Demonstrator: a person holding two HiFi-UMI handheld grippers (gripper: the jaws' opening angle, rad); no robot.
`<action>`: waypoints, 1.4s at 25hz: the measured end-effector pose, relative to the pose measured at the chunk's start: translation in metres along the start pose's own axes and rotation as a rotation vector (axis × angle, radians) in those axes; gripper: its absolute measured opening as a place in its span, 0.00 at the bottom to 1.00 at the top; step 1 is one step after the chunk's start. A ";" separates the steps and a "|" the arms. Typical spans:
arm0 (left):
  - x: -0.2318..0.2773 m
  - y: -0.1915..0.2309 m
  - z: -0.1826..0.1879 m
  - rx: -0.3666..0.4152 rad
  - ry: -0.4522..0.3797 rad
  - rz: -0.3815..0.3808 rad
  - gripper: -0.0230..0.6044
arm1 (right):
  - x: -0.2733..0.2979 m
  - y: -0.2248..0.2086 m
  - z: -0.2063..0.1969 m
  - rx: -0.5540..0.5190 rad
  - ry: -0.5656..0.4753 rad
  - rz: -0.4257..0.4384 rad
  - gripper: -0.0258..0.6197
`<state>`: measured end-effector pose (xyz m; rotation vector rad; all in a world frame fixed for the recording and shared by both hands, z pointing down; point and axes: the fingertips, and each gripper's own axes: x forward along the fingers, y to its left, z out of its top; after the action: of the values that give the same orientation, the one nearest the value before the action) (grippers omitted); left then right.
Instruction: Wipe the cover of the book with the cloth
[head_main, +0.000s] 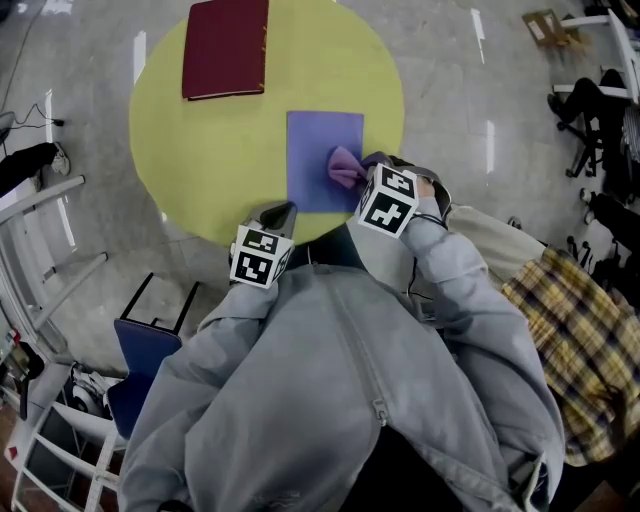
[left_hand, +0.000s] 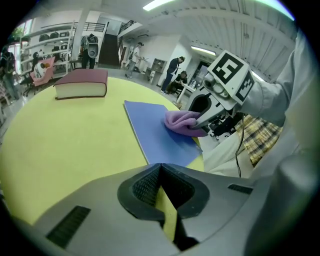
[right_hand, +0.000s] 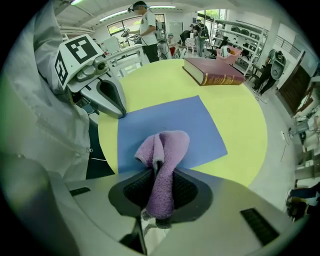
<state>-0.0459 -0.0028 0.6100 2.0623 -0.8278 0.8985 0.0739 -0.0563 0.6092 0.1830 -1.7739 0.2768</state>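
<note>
A flat blue book (head_main: 324, 150) lies on the round yellow table (head_main: 200, 160), near its front edge. My right gripper (head_main: 366, 172) is shut on a purple cloth (head_main: 345, 166), and the cloth rests on the blue cover's right part (right_hand: 170, 122). In the right gripper view the cloth (right_hand: 165, 160) sticks out from between the jaws. My left gripper (head_main: 281, 213) is shut with nothing in it, just off the book's front left corner. From the left gripper view the book (left_hand: 155, 130) and the cloth (left_hand: 184, 122) show ahead to the right.
A thick maroon book (head_main: 226, 47) lies at the table's far side (right_hand: 212, 71) (left_hand: 82, 83). A blue chair (head_main: 140, 360) stands at the lower left, white metal frames further left. A person's plaid clothing (head_main: 585, 340) is on the right. People stand in the background.
</note>
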 end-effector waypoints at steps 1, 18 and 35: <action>0.000 0.000 0.001 -0.002 0.008 -0.003 0.07 | -0.001 -0.003 -0.002 0.004 0.001 0.000 0.20; -0.012 0.003 -0.018 -0.025 0.021 -0.033 0.07 | -0.033 0.054 0.087 -0.036 -0.194 0.004 0.20; -0.005 0.004 -0.014 -0.031 0.018 -0.016 0.07 | 0.018 0.074 0.113 -0.101 -0.152 0.117 0.20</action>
<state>-0.0562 0.0074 0.6144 2.0289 -0.8102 0.8888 -0.0563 -0.0174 0.5973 0.0280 -1.9480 0.2617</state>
